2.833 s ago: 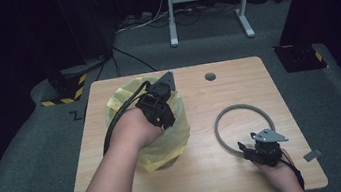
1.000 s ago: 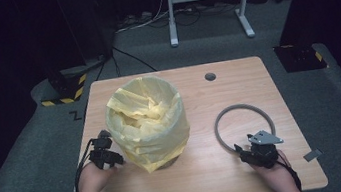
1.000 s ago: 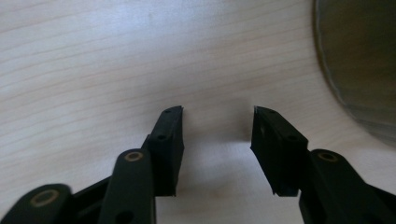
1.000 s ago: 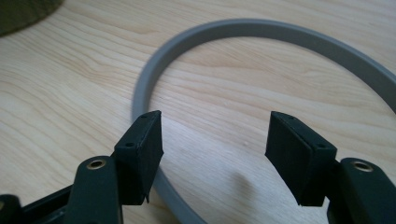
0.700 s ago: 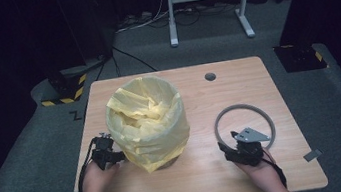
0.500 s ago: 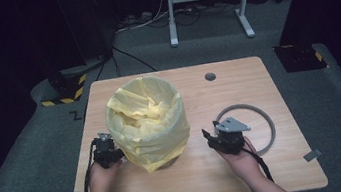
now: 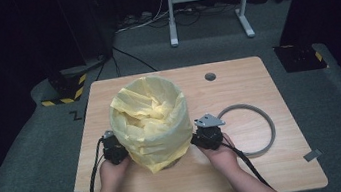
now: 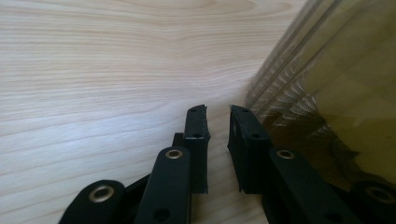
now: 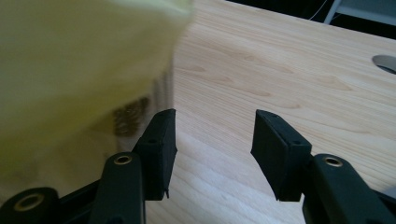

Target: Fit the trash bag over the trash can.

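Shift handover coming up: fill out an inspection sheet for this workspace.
Surface: wooden table, bare wood, round hole near far edge.
Job's things: bin lined with yellow bag; grey ring flat on the table.
Clutter: nothing seen.
Grippers: left tool beside the bin, jaws just closing, nothing between; right tool open, empty.
Cables: trail from both tools.
Surroundings: dark floor, metal stand, tape scraps.

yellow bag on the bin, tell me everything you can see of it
The yellow bag is thin, crinkled, translucent plastic lining a bin with see-through ribbed walls that stands upright on the wooden table. Its mouth is open and slack, and its edge is folded out, draping unevenly down most of the bin's outside. The left claw and right claw flank it low down; whether they touch it is unclear.
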`<state>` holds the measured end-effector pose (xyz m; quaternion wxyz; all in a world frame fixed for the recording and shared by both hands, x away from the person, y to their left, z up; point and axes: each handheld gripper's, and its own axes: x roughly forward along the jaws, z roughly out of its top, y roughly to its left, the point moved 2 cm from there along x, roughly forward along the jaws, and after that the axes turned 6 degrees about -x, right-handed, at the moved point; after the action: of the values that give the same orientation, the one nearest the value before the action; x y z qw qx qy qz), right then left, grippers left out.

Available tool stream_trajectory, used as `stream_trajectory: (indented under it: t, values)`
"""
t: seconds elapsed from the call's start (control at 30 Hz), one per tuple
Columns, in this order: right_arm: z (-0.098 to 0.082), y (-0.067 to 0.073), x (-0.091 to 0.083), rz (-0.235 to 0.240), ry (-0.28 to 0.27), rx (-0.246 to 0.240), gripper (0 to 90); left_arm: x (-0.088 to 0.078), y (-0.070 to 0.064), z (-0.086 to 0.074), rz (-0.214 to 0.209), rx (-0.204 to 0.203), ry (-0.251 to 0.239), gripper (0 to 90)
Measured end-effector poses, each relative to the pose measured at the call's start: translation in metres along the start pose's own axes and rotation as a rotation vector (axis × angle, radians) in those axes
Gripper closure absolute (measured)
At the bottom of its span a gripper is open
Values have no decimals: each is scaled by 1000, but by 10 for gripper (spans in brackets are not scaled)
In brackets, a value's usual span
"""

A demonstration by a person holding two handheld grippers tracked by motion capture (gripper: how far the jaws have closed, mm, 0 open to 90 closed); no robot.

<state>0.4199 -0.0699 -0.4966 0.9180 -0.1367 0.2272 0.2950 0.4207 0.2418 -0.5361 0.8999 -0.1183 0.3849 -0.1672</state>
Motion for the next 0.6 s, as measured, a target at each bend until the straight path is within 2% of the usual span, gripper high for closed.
stream_trajectory:
  t: [0.07, 0.1, 0.23, 0.37, 0.43, 0.5, 0.6]
  values:
    - [-3, -3, -7, -16, -12, -1, 505, 4, -12, -2, -5, 35, 2, 765]
    - [-7, -7, -12, -33, -11, 2, 509, 6, -16, -2, -8, 41, 3, 761]
    - [-18, -21, -25, -50, -12, 25, 510, 15, -36, -4, -18, 77, 3, 726]
    - [-27, -33, -35, -72, -15, 48, 516, 22, -53, -5, -23, 91, 8, 734]
    - [-30, -38, -38, -77, -14, 69, 506, 23, -55, -5, -20, 103, 1, 693]
    - [-33, -42, -40, -69, -2, 79, 495, 21, -53, -5, -4, 93, -6, 600]
    - [-37, -46, -46, -79, -3, 68, 493, 16, -49, -7, 57, 136, 2, 545]
